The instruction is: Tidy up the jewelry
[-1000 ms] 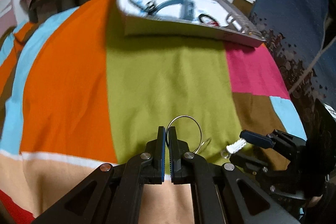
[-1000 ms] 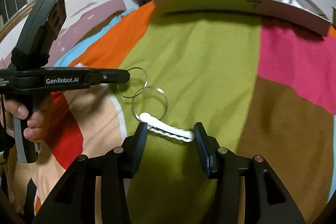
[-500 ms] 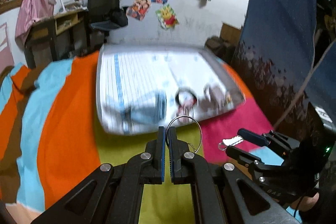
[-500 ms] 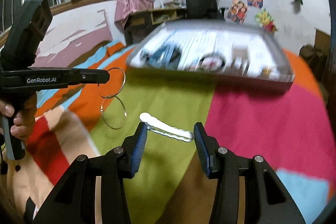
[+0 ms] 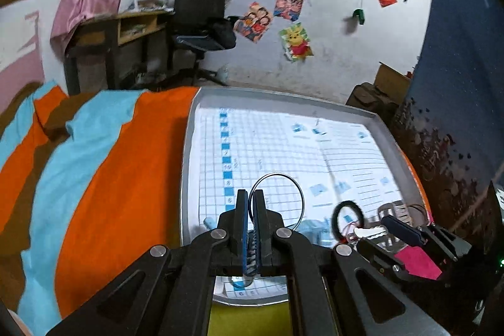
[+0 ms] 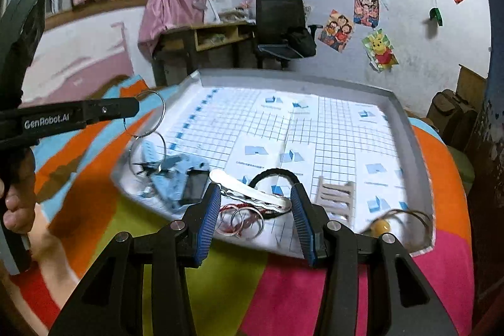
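While your left gripper (image 5: 251, 202) hung over the grey shallow tray lined with blue-and-white gridded paper (image 5: 318, 148), its jaws were pressed together on the rim of a thin silver wire hoop (image 5: 277, 199), pinching it at roughly nine o'clock on the ring. In the right wrist view a second matching silver hoop (image 6: 148, 151) dangled linked beneath the first, down over the tray's near-left corner. I judged this pair very light, stiff enough to keep its circle yet easy to bend, and slick along the wire, so a pinch flat across the wire suited it better than any grip on the open middle; the lower ring looked likely to swing and snag.

Your right gripper (image 6: 255, 202) held a white wavy-edged plastic hair clip (image 6: 250, 192) lengthwise, one jaw at each end, the jaws standing wide because the clip spanned them. That clip looked light, rigid and smooth; held by its tips it seemed liable to pivot or pop free if squeezed harder.

Both pieces were above the tray's six o'clock edge. Below the clip lay thin red-and-silver bangles (image 6: 241, 219), a black elastic hair band (image 6: 277, 173), a pale slatted comb-like clip (image 6: 335, 194) at three o'clock, a light blue clip (image 6: 171, 172) at nine o'clock, and a wire piece with an amber bead (image 6: 379, 227) near the right corner. All rested on a colour-block bedspread (image 5: 104, 178).
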{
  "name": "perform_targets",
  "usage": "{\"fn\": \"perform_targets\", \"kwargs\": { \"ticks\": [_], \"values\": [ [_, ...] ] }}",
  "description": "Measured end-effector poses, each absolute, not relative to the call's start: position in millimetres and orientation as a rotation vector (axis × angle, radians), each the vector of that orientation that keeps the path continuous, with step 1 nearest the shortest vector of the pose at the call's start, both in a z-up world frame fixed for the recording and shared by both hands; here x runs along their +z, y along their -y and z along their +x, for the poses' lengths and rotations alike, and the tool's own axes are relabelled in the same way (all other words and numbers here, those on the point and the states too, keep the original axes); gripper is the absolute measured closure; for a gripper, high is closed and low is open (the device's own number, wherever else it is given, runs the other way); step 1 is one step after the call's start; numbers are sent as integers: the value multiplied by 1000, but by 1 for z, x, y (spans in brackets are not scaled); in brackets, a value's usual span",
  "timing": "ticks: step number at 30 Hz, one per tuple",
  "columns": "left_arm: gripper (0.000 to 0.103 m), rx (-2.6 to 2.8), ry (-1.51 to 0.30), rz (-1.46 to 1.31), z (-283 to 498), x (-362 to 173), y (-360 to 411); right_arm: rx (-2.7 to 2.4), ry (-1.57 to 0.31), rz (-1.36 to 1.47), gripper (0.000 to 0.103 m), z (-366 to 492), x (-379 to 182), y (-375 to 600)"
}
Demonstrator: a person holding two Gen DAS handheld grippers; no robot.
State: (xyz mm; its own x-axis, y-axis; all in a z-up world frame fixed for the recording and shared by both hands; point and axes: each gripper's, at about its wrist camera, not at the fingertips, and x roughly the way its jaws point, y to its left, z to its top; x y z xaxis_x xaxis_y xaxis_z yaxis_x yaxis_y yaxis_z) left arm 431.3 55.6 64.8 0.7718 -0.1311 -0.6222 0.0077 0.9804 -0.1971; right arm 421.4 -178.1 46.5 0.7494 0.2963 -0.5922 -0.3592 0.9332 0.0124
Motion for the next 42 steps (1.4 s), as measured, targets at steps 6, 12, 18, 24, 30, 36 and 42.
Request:
{"fn": "perform_targets", "kwargs": {
  "ticks": [6,12,18,24,30,36,42],
  "values": [
    [99,-79,-722,-187,430,49,-54,343,-642,-139,61,427,36,169],
    [97,-85,-708,-186,416,54,-50,326,-612,-130,49,419,38,175],
    [61,-88,-656,-162,390,65,-41,285,-515,-110,46,391,60,194],
    [23,-73,-554,-215,341,81,-40,253,-458,-69,40,359,81,215],
    [0,-49,-386,-214,264,98,-27,248,-392,12,26,311,103,242],
    [0,-48,-314,-211,202,104,-18,242,-324,42,16,249,112,263],
    [0,-9,-326,-195,152,86,-15,220,-302,87,11,196,111,287]
  ]
}}
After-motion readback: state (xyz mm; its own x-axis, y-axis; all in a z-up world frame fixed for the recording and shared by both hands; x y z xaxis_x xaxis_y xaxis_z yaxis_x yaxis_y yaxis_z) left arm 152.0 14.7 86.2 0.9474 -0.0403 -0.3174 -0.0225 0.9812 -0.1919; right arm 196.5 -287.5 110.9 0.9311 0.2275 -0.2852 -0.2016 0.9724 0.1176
